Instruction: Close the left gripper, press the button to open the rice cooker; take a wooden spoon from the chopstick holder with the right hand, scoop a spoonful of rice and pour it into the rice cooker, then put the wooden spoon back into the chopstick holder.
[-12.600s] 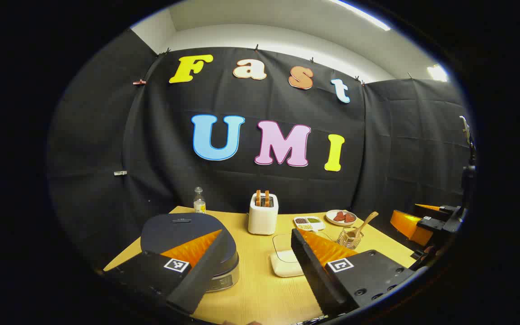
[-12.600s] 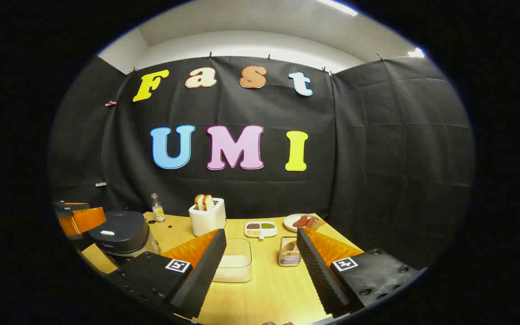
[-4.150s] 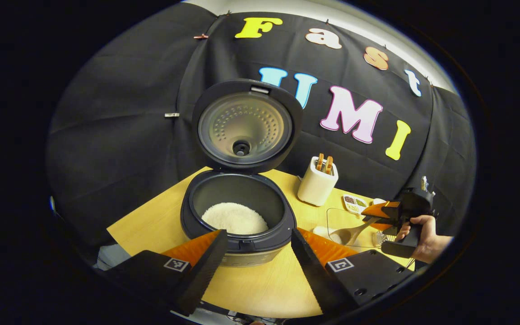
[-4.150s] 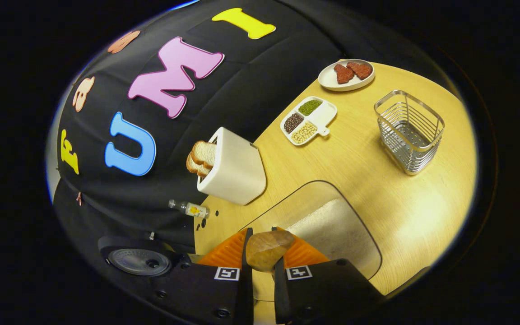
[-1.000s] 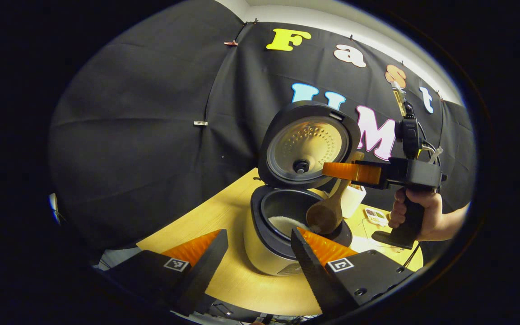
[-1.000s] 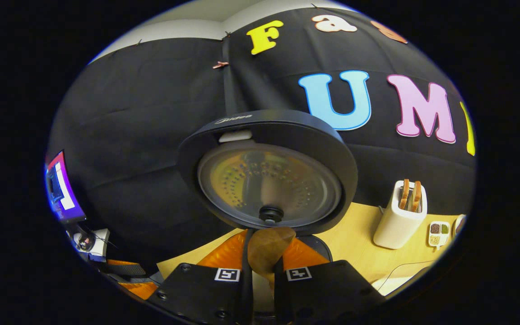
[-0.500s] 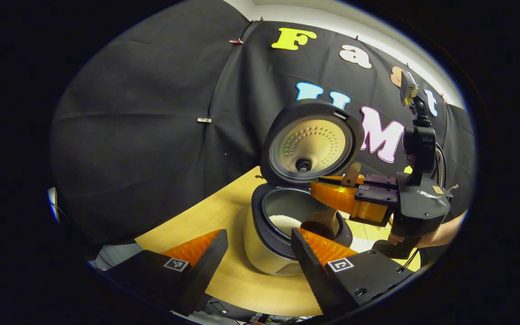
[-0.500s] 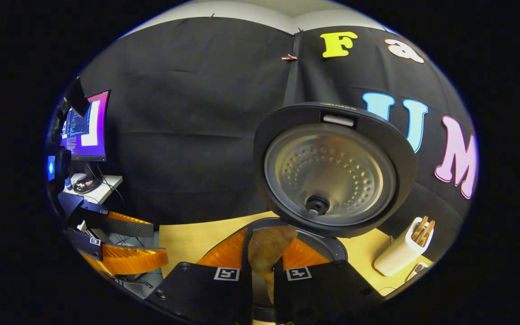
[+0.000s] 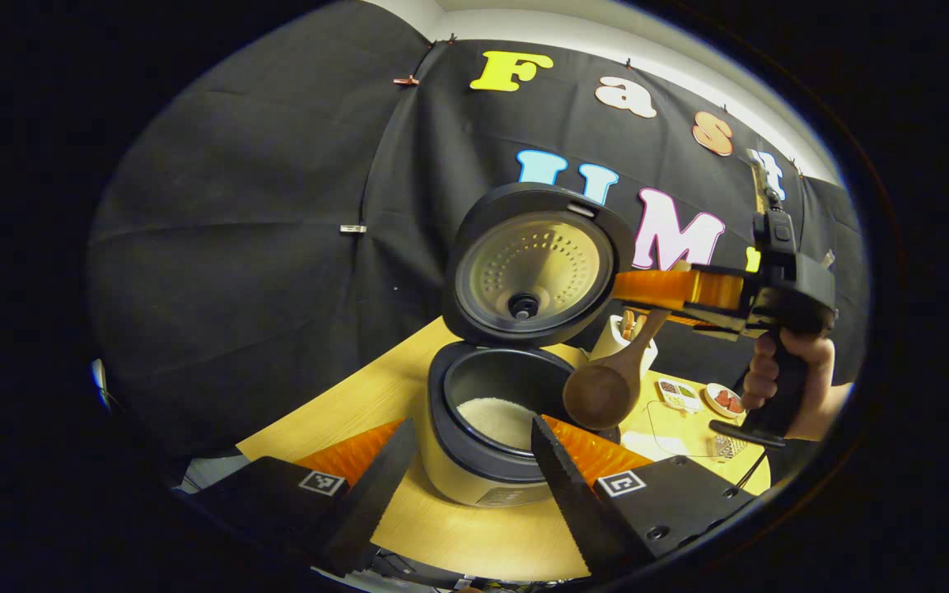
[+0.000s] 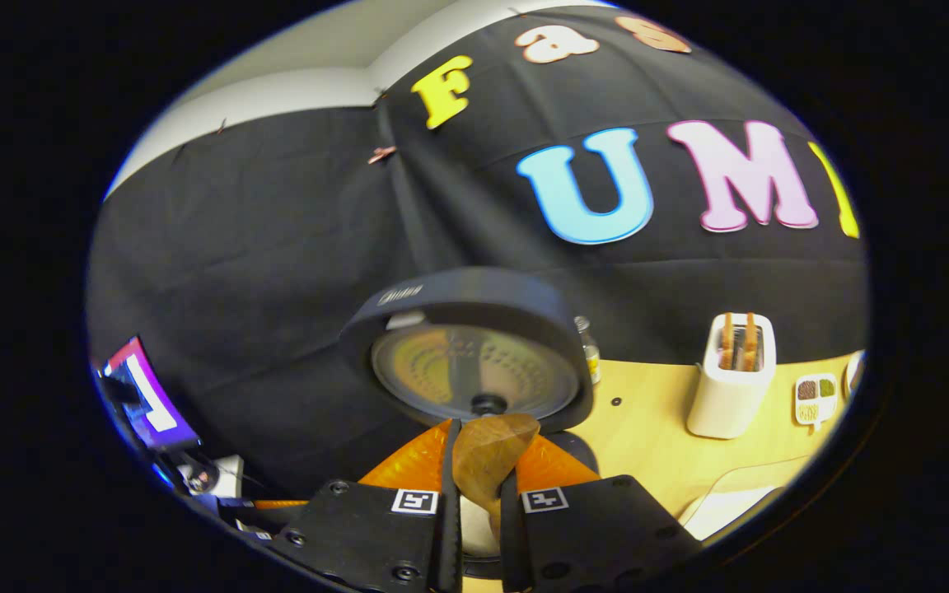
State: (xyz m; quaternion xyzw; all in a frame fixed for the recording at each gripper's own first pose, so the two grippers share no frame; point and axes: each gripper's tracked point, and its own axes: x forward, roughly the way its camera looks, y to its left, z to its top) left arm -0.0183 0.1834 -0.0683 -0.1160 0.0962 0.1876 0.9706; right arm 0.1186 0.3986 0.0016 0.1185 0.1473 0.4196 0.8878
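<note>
The rice cooker stands on the wooden surface with its lid swung up and back, the perforated inner plate facing forward, and white rice lying in the dark inner pot.

In the left gripper view, the left tongs sit low in front of the cooker, their two fingers spread wide apart with nothing between them — open, and apart from the pot.

The right tongs reach in from the right, level, at about the height of the lid's lower edge. A hand wraps the pistol-style handle below them, knuckles toward the cooker. Their fingers are pressed together on the handle of the wooden spoon, which hangs down and to the left; its bowl is just above the pot's right rim, back side facing the camera.

In the right gripper view, the spoon's handle end stands up between the closed fingers, with the lid just behind.

Farther right on the surface are a white toaster with bread slices in it, a small divided dish and the wire chopstick holder, small and partly hidden.
</note>
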